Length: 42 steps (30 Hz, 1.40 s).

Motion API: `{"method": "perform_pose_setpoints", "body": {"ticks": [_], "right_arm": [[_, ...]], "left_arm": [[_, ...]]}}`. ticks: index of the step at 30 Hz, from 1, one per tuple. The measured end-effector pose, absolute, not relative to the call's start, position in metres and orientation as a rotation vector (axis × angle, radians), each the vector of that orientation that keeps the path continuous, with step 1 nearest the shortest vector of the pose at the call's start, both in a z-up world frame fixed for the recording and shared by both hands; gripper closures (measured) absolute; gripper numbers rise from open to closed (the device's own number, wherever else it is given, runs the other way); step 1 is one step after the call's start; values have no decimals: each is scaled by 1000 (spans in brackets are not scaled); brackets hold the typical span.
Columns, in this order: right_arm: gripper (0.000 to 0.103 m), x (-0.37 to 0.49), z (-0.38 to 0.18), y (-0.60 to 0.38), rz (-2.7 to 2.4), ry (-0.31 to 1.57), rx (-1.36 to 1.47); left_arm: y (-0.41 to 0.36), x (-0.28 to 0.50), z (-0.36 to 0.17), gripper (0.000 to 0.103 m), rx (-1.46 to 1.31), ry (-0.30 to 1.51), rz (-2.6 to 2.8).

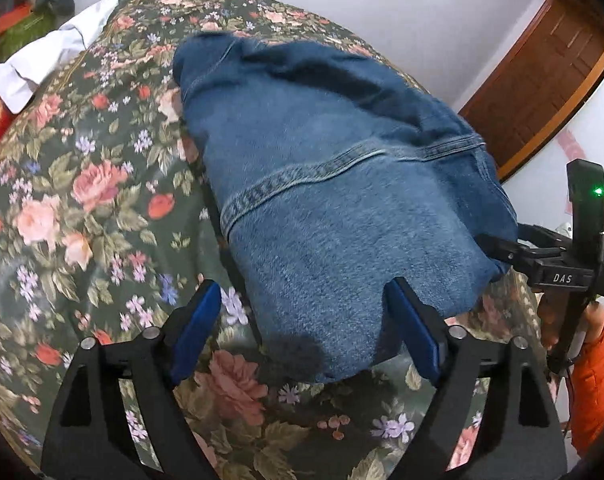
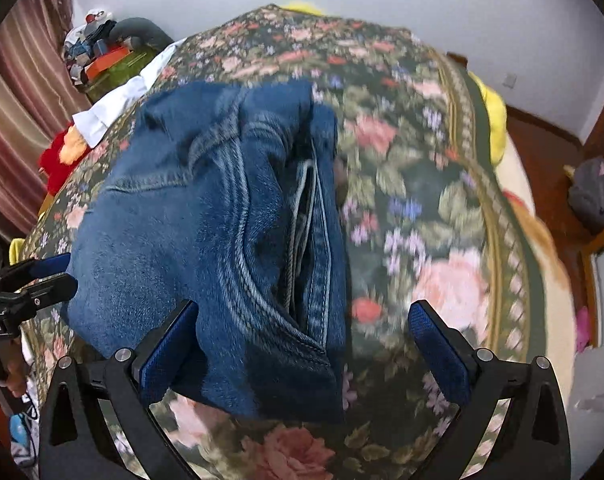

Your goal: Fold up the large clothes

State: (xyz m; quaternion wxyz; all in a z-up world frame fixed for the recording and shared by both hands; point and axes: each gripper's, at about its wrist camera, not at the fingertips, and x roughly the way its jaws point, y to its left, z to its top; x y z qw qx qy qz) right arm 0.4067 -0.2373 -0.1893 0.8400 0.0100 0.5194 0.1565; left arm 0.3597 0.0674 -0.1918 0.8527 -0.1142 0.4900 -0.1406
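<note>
A folded blue denim garment lies on the floral bedspread. In the left wrist view my left gripper stands open, its blue pads on either side of the denim's near end without pressing on it. My right gripper shows at the denim's right edge. In the right wrist view the denim shows its stacked seams and layers. My right gripper is open wide there, and the near corner of the fold lies between its pads. My left gripper appears at the denim's left side.
A white cloth lies at the bed's far left, with a pile of boxes and clutter behind it. A yellow item sits at the bed's right edge. A wooden door, a grey bag and an orange sleeve are nearby.
</note>
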Motion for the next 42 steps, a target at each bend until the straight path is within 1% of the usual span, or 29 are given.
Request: {"method": "perform_pose_setpoints", "body": {"ticks": [5,10,12,17,19,22,25,29,33,35,38,42], "right_arm": [[0,399,-193,-244,346,1143,69],[0,385,-170,-247,321,1133,-69],[0,380,-152,-249,327,1104,-93],[0,380,-100,-248,366,964,-91],[0,387,-83,-239,380,897,-87],[0,404,-74,-222,396,851,-115],[0,430,-79,-197,409,848,-177],[0,472,-104,-166,404,894,-299],[0,500,-131,-154,361,908,-406],[0,507,-143,-158,367,922,-419],[0,512,-155,-174,381,942,-342],[0,524,-175,-203,428,1018,-141]], "left_arm": [[59,348,-188,15,-188,1022,-282],[53,333,-174,15,48,1008,-275],[56,328,-169,16,113,997,-246],[81,335,-146,16,115,937,-208],[87,347,-134,15,103,898,-183],[92,376,-126,15,78,881,-138],[91,412,-130,15,82,889,-119],[89,461,-146,15,34,943,-120],[80,508,-166,15,-8,992,-119],[77,534,-177,16,-15,1014,-98],[77,560,-189,15,-50,1046,-120],[77,572,-196,2,-45,1019,-90]]}}
